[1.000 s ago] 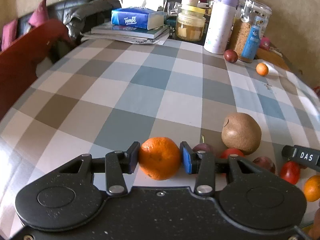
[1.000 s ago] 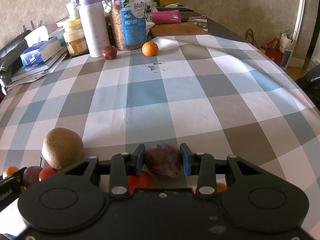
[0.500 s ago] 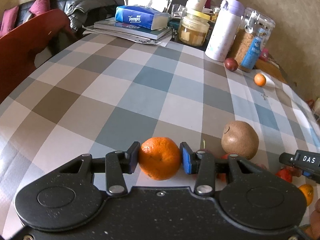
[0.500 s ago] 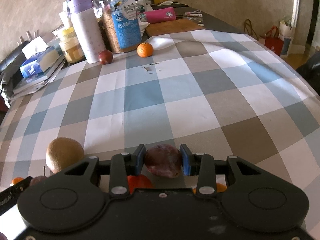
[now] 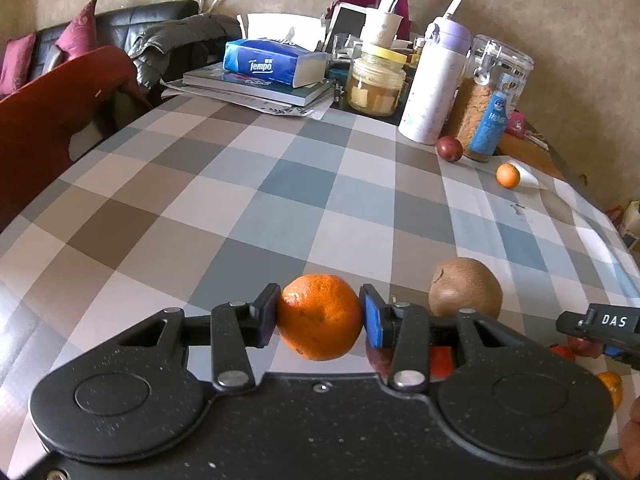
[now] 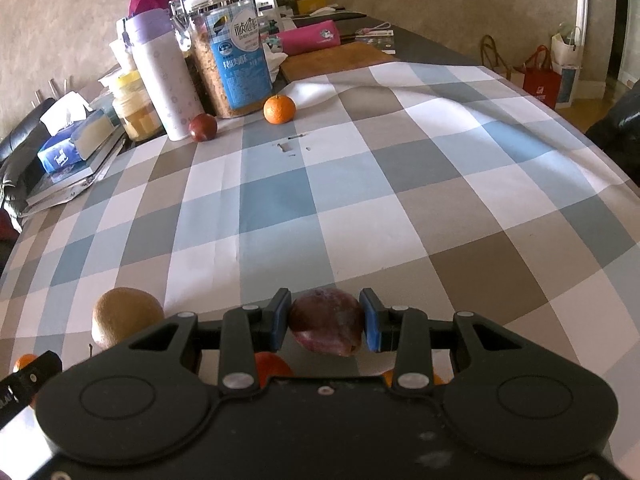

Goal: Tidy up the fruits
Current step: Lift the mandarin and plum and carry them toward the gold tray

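Observation:
My left gripper is shut on an orange mandarin, held above the checked tablecloth. My right gripper is shut on a dark purple plum. A brown kiwi lies on the cloth between the two grippers. Red and orange fruits lie close under the gripper bodies, mostly hidden. At the far side a second plum and a small mandarin sit by the jars. The right gripper's tip shows in the left wrist view.
Along the table's far edge stand a white and lilac bottle, a cereal jar, a yellow-lidded jar, a tissue pack on books. A red chair is at the left; bags stand on the floor at the right.
Both views have tilted up a little, showing more of the far table. The mandarin and the plum stay gripped, and the low fruits have slipped further under the gripper bodies.

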`<state>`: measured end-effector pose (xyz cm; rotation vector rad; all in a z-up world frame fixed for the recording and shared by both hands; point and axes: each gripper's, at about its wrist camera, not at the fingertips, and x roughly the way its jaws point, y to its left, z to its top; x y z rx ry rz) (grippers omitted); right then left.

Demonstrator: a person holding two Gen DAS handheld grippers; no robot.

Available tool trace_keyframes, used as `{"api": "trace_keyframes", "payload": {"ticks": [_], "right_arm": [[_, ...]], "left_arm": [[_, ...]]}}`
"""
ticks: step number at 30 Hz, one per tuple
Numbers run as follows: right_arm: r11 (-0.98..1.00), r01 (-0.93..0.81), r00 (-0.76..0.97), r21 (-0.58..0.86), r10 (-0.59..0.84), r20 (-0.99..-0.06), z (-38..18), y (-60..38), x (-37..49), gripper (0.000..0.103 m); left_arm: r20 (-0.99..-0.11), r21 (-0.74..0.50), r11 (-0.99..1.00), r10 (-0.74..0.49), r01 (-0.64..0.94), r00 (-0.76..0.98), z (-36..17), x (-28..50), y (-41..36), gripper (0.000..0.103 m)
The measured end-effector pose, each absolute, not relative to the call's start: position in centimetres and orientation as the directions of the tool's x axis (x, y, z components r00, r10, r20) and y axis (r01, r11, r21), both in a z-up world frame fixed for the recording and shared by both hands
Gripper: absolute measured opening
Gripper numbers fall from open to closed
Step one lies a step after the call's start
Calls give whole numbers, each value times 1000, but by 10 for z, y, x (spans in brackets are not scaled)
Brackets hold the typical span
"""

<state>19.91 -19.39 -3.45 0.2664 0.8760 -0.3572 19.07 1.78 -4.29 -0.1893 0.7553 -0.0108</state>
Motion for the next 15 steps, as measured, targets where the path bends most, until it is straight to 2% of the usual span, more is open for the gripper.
{"api": "trace_keyframes", "payload": {"ticks": [10, 15], "right_arm": [[923, 374, 634, 89, -184, -751, -29, -186, 195, 38], [941, 318, 701, 113, -153, -697, -14, -178, 190, 38]], "left_arm": [[-649, -145, 987, -39, -73, 760, -38, 188, 16, 51], [-653, -109, 993, -34, -49, 757, -30, 184, 14, 51]]}}
